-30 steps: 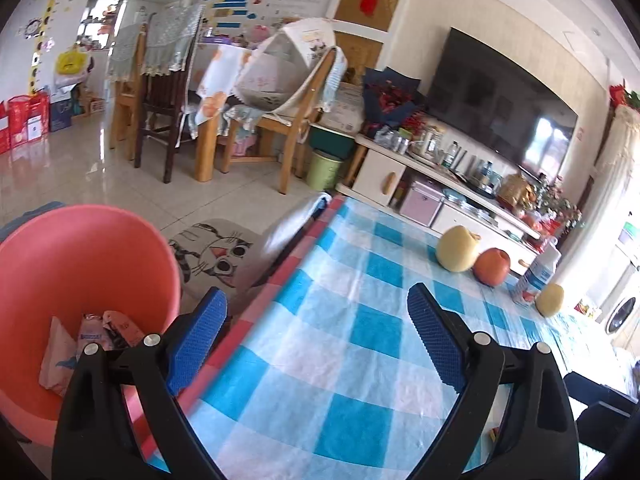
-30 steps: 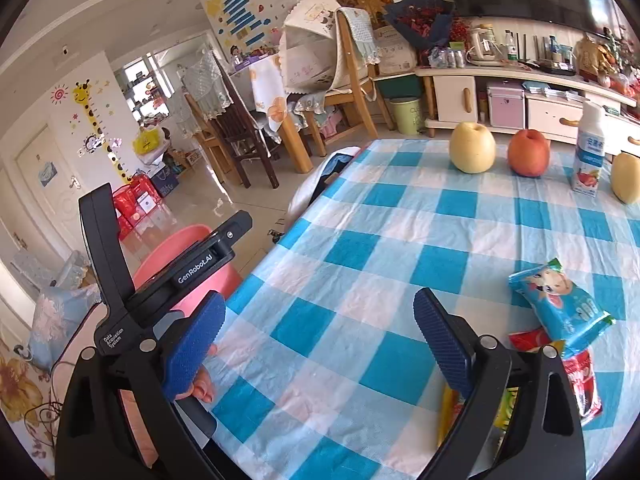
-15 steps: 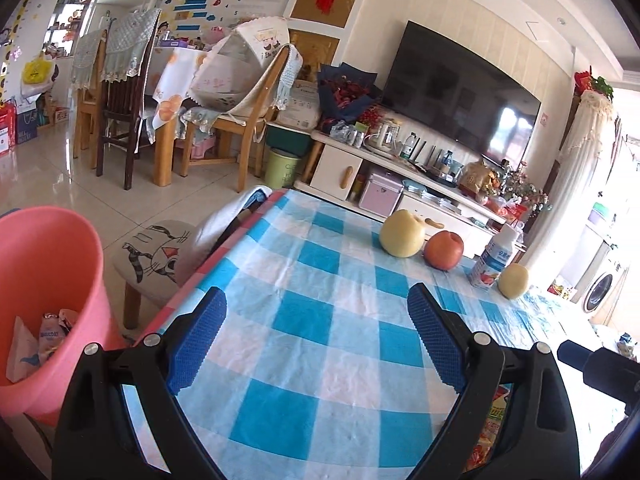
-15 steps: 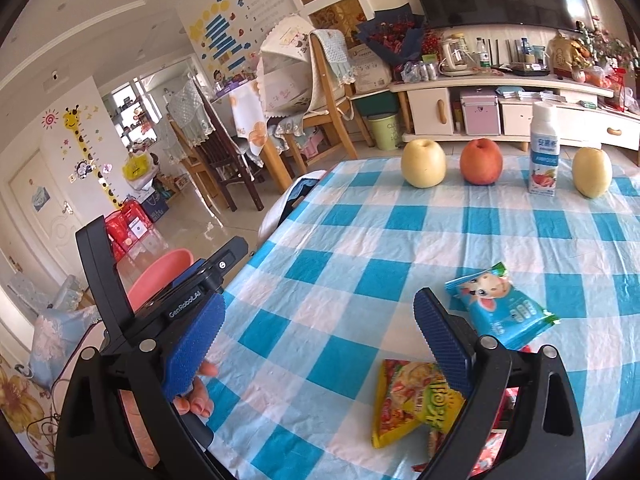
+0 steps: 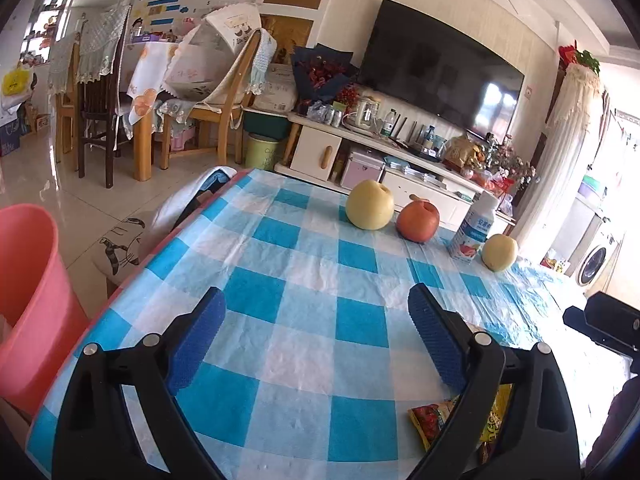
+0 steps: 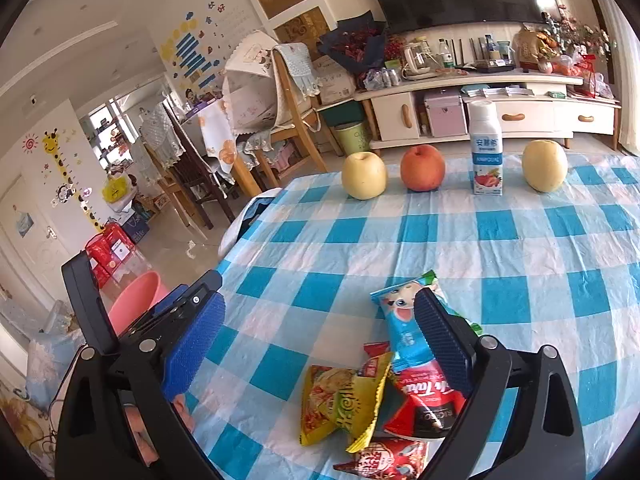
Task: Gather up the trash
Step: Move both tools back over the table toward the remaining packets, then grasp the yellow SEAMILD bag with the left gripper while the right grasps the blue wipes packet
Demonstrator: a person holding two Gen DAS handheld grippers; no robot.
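Several snack wrappers lie on the blue checked tablecloth near me: a blue wrapper (image 6: 404, 320), a yellow one (image 6: 340, 404) and a red one (image 6: 424, 404). My right gripper (image 6: 320, 344) is open and empty just above them, its right finger over the blue wrapper. My left gripper (image 5: 316, 336) is open and empty over the cloth; a yellow and red wrapper (image 5: 434, 420) shows by its right finger. The pink bin (image 5: 28, 300) stands on the floor off the table's left edge, also in the right wrist view (image 6: 134, 300).
Two yellow apples (image 6: 364, 176) (image 6: 545, 170), a red apple (image 6: 423, 168) and a yoghurt bottle (image 6: 486, 152) stand in a row at the table's far side. A cat-print stool (image 5: 120, 248) stands beside the table. Chairs and a TV cabinet (image 5: 360, 152) are beyond.
Both grippers have swung right, away from the bin and toward the table. The wrappers have come under the right gripper; the bin has slid to the left edge.
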